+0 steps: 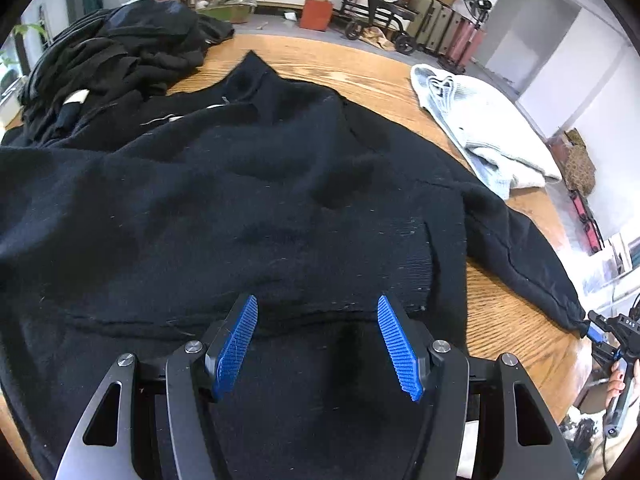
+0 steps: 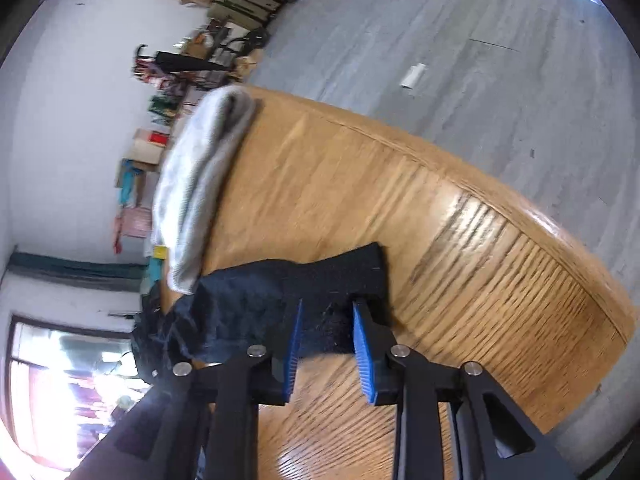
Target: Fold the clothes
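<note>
Blue pads of my left claw [image 1: 318, 344] stand wide apart just above the hem of the black sweater [image 1: 248, 184], and nothing is between them. So this claw is open and holds nothing.

The sweater lies spread on the desk [image 1: 360, 76], mostly flat, with some soft wrinkles in the middle. Its sleeve [image 1: 520, 252] stretches out to the side, not yet folded in. At the end of this sleeve is my right claw [image 2: 326, 344]. Its gap is narrow, and the cuff [image 2: 340, 280] lies between the pads; I judge that it grips the cloth loosely, but the picture is blurred there and I cannot tell if the pads really press.

I think the folding of this sweater is only at the beginning: it is laid out, but no fold is made yet. The sleeve must go over the body first, then the other side, then the hem up.

One light garment [image 1: 488, 136] already lies folded at the far side. A dark pile [image 1: 120, 52] waits on the other side, touching the sweater, so much work is left.
</note>
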### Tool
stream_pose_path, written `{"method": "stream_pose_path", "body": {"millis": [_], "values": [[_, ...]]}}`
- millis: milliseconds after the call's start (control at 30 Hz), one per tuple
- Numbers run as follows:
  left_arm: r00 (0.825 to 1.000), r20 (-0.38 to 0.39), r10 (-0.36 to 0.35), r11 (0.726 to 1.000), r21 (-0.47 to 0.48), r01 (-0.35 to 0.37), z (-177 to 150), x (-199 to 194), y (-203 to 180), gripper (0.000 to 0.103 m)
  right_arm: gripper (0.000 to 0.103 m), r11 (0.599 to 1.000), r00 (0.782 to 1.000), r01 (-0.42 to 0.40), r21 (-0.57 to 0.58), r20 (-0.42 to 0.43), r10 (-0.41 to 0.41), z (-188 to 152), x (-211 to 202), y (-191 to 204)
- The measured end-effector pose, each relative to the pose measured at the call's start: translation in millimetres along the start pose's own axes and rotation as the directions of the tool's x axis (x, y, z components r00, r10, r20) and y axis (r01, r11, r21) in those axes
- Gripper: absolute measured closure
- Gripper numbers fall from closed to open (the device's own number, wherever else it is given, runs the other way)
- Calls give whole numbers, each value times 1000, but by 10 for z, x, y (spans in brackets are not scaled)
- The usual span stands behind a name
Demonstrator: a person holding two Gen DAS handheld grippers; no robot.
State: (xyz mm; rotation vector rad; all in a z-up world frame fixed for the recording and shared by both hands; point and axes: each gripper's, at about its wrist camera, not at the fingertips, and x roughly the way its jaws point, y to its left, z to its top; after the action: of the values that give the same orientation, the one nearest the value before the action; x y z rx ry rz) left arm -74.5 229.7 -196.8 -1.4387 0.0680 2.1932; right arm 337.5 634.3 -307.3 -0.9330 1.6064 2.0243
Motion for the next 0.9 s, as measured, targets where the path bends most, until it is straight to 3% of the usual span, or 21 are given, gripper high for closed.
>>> {"method": "stream_pose_path", "body": {"millis": [67, 133, 200, 233, 267, 367, 467, 600, 700, 767, 833, 900], "values": [[1000, 5, 6, 1000, -1, -6, -3, -14, 4, 39, 62, 1000, 1000, -14, 17, 15, 14, 5, 9, 16], [1000, 18, 15, 1000, 0, -15, 13, -27, -17, 39, 61, 1000, 1000, 12, 8, 29, -13, -11, 31, 75], [999, 39, 26, 1000, 1, -27, 41, -46, -44, 39, 73, 997, 997, 70, -9, 40, -70, -18, 55, 136], [998, 50, 26, 1000, 0, -26, 60, -59, -63, 39, 90, 993, 992, 118, -21, 44, -117, -14, 67, 166], [998, 63, 17, 1000, 2, -18, 98, -79, -93, 39, 96, 989, 988, 147, -35, 49, -145, 5, 62, 175], [994, 109, 13, 1000, 21, -15, 275, -99, -239, 39, 96, 995, 994, 75, -73, 91, -68, 47, -51, 328], [986, 157, 50, 998, 28, -55, 512, -58, -403, 39, 97, 977, 984, 58, -204, 179, -21, 132, -339, 810], [987, 124, 100, 994, 36, -106, 742, 177, -576, 39, 97, 948, 960, -2, -319, 265, 92, 330, -766, 1472], [989, 76, 125, 988, 84, -131, 742, 378, -669, 39, 97, 905, 937, -9, -425, 312, 156, 357, -1025, 1979], [989, 51, 136, 978, 153, -142, 640, 499, -745, 39, 97, 875, 928, 6, -484, 328, 175, 335, -1119, 2241], [984, 43, 173, 950, 258, -178, 510, 610, -850, 38, 97, 847, 924, 45, -530, 345, 167, 293, -1148, 2430], [963, 154, 221, 890, 371, -264, 324, 595, -989, 38, 97, 838, 925, 59, -543, 345, 158, 266, -1109, 2506]]}}
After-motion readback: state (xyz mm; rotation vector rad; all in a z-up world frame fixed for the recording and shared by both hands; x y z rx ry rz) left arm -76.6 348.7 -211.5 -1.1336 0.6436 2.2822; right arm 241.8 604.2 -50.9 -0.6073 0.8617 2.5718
